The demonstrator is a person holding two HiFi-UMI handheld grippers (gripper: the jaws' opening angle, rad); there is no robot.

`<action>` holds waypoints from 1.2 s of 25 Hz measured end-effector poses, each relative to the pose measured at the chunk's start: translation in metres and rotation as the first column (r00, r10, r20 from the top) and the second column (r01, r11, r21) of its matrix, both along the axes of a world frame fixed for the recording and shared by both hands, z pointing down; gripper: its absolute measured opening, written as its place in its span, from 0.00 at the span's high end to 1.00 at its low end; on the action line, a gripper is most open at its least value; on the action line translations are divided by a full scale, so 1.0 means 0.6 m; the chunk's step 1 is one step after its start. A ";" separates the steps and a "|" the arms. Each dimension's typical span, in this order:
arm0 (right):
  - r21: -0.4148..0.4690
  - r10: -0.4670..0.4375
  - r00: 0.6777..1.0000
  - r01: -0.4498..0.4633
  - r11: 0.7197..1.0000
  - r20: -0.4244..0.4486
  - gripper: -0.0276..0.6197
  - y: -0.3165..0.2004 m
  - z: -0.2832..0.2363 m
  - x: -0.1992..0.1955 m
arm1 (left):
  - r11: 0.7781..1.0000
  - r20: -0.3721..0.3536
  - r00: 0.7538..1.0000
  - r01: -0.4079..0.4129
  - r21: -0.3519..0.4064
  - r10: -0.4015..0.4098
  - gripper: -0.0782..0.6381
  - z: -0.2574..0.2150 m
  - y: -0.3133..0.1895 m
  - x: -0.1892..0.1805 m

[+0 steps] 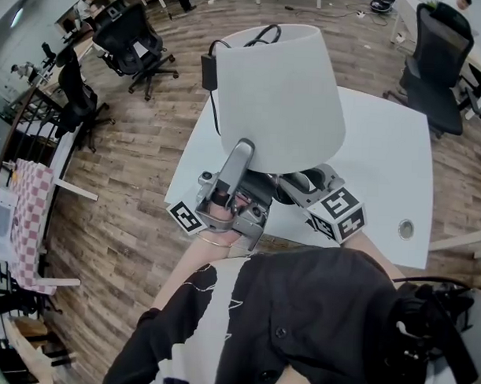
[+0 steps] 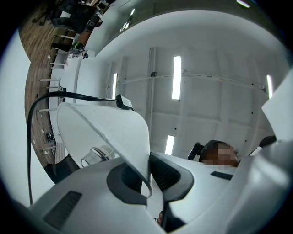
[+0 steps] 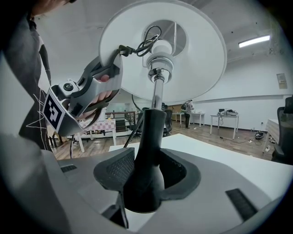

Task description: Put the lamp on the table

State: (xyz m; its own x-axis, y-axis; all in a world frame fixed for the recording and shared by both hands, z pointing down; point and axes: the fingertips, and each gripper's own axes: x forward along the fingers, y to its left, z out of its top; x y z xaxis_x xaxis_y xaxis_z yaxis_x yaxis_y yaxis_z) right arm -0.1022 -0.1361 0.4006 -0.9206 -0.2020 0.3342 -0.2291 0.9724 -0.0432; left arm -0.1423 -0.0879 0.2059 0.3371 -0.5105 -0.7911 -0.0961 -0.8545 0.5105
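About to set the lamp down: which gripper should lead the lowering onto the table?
Right. The right gripper clamps the lamp's black base, the part that must meet the table. The left gripper only pinches the thin shade rim, probably too flimsy to steer by.

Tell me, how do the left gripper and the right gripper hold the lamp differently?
The left gripper pinches the thin edge of the white shade, jaws nearly together; the right gripper clamps the fat black stem, jaws wide apart. The left gripper points up; the right gripper lies about level. Both hold one lamp.
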 end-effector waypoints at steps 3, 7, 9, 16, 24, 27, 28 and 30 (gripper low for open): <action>-0.010 0.004 1.000 -0.004 1.000 -0.010 0.68 -0.019 0.007 -0.003 | 1.000 -0.005 1.000 -0.009 -0.014 0.009 0.85 0.006 -0.023 -0.004; -0.037 0.019 1.000 -0.019 0.999 -0.013 0.68 -0.036 0.016 0.001 | 0.999 -0.005 1.000 -0.026 -0.030 0.026 0.85 0.014 -0.049 -0.002; -0.050 0.031 0.999 -0.032 0.998 -0.014 0.68 -0.049 0.022 0.010 | 0.999 0.001 0.999 -0.038 -0.035 0.038 0.85 0.018 -0.066 0.008; -0.096 0.060 0.998 -0.062 0.994 -0.015 0.68 -0.078 0.051 0.043 | 0.996 -0.003 0.999 -0.048 -0.074 0.048 0.85 0.044 -0.112 0.037; -0.100 0.083 0.997 -0.083 0.991 -0.010 0.68 -0.076 0.058 0.049 | 0.994 -0.001 0.998 -0.065 -0.083 0.065 0.85 0.051 -0.110 0.044; -0.096 0.089 0.996 -0.089 0.991 -0.008 0.68 -0.077 0.062 0.052 | 0.995 -0.006 0.998 -0.067 -0.079 0.067 0.85 0.055 -0.111 0.044; -0.094 0.093 0.996 -0.093 0.991 -0.008 0.68 -0.077 0.063 0.053 | 0.994 -0.008 0.998 -0.070 -0.078 0.070 0.85 0.057 -0.112 0.044; -0.092 0.103 0.995 -0.104 0.990 -0.010 0.68 -0.080 0.066 0.052 | 0.994 -0.010 0.997 -0.080 -0.077 0.080 0.85 0.060 -0.114 0.043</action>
State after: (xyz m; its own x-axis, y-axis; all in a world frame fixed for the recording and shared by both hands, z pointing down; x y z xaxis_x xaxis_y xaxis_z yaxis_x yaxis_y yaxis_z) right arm -0.0712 -0.1839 0.4401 -0.8945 -0.2642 0.3608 -0.3286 0.9355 -0.1298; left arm -0.1167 -0.1561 0.2420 0.3740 -0.5420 -0.7525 -0.0250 -0.8170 0.5761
